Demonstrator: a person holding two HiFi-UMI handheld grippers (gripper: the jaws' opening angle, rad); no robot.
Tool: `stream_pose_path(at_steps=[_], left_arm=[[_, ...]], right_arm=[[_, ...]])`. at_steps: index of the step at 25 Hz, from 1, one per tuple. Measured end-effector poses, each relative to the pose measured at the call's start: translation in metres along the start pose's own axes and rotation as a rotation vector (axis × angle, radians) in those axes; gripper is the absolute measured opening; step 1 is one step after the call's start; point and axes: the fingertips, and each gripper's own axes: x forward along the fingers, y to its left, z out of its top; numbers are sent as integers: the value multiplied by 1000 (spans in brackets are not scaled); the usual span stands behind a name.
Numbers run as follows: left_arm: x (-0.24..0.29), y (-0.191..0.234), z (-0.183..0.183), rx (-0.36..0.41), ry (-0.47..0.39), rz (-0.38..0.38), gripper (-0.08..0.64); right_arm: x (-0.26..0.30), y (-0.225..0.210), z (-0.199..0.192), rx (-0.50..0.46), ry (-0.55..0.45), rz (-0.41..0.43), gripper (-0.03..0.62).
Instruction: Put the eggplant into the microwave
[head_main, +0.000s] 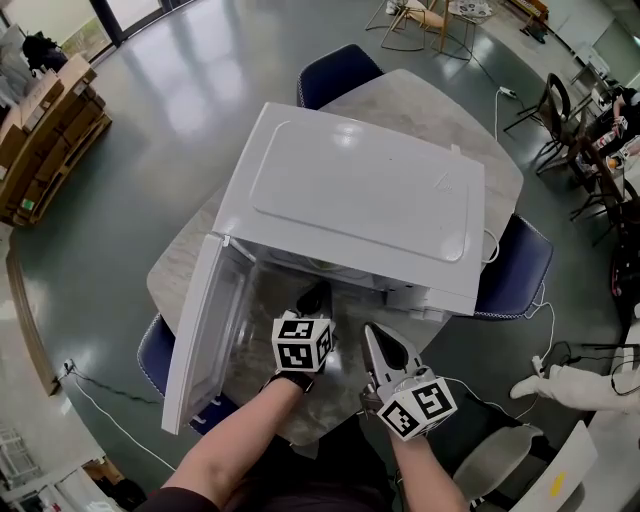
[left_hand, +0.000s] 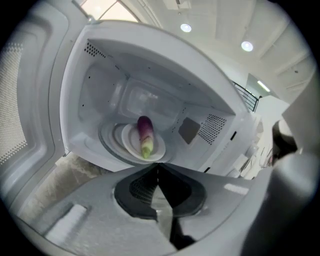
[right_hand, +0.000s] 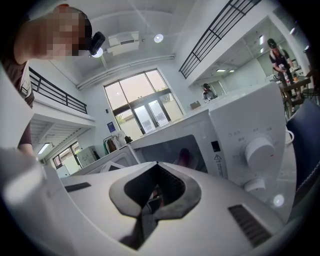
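Grey tools (head_main: 315, 297) (head_main: 372, 332), b/w marker cubes (head_main: 302, 343) (head_main: 418, 405).

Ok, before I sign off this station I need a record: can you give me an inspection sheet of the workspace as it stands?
Surface: round stone-look table, carrying only the microwave.
Job's things: microwave door swung open; eggplant lies on a white plate inside the cavity.
Clutter: nothing seen.
Grippers: left gripper shut, empty, in front of the opening; right gripper shut, empty, beside it.
Cables: white cable at the microwave's right side; floor cable near the table.
Surroundings: blue chairs round the table; brown boxes at the far left.
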Motion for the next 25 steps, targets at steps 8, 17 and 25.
stream_pose_path(at_steps=[8, 17, 25], left_arm=[[-75, -44, 27, 53, -64, -93, 8], [-153, -82, 59, 144, -116, -163, 9], [-212, -102, 73, 141, -161, -222, 8]], right_arm=[[-5, 30, 13, -36, -28, -36, 2], [-18, 64, 36, -84, -71, -99, 2], [-44, 99, 43, -117, -101, -140, 2]])
